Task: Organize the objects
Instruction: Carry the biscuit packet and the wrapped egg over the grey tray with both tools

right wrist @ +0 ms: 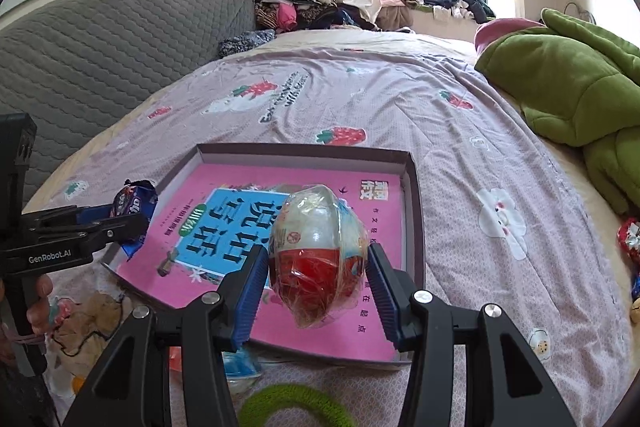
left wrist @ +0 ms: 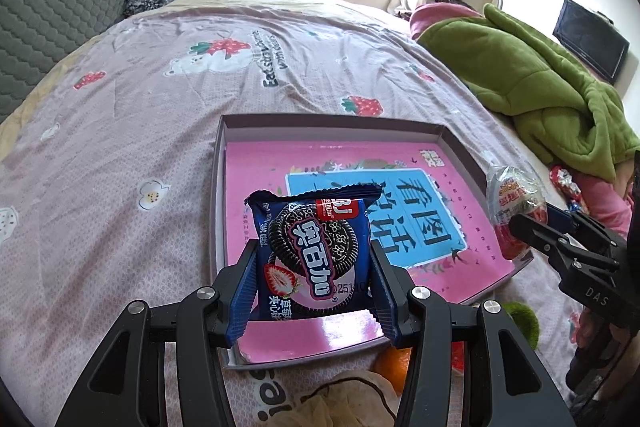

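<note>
Covering frame centre: strawberry-print bedsheet (left wrist: 168,75), shallow box (left wrist: 218,187) holding pink book (left wrist: 460,187) | left gripper (left wrist: 314,263) clamps cookie packet (left wrist: 316,251) over box | right gripper (right wrist: 318,267) grips wrapped egg toy (right wrist: 316,251), lower centre, angled down

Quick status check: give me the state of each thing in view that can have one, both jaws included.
Left gripper: jaws shut on the cookie packet.
Cookie packet: sealed, held upright above the box's near edge.
Right gripper: jaws shut on the egg.
Egg: wrapped in clear film, held over the box.
Box: open, no lid, lying on the bed.
Book: closed, flat in the box.
</note>
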`<state>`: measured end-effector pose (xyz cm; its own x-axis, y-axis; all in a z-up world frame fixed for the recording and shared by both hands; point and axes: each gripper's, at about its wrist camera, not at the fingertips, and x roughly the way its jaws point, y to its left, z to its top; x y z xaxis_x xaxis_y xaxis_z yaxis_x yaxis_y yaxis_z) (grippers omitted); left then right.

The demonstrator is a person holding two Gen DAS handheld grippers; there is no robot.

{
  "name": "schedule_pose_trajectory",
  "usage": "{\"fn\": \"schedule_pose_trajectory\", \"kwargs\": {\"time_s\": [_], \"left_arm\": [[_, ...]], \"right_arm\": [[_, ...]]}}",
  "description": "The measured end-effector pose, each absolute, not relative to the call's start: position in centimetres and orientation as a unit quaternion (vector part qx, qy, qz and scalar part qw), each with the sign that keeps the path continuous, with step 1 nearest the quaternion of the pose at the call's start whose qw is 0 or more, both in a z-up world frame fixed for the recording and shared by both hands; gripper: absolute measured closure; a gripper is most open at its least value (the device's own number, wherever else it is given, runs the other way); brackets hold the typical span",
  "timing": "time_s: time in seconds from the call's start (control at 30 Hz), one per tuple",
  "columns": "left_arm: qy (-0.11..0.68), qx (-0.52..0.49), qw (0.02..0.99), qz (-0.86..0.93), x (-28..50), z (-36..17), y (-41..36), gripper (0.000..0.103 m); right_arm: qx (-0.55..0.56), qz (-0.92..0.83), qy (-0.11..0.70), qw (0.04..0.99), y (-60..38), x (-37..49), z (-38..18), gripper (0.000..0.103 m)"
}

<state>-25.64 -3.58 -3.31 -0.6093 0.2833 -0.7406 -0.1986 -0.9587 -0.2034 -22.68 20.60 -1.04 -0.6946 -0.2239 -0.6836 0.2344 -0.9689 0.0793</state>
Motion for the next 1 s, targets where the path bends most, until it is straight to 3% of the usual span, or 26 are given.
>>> {"fn": "schedule_pose_trajectory", "kwargs": {"time_s": [1.0], "left_arm": [[-0.025, -0.469, 0.135, 0.873, -26.6, -7.1, -2.2, 0.050]], "right_arm": [[0.417, -0.901, 0.011, 0.121, 20.4, -24.5, -4.5, 0.052]]}}
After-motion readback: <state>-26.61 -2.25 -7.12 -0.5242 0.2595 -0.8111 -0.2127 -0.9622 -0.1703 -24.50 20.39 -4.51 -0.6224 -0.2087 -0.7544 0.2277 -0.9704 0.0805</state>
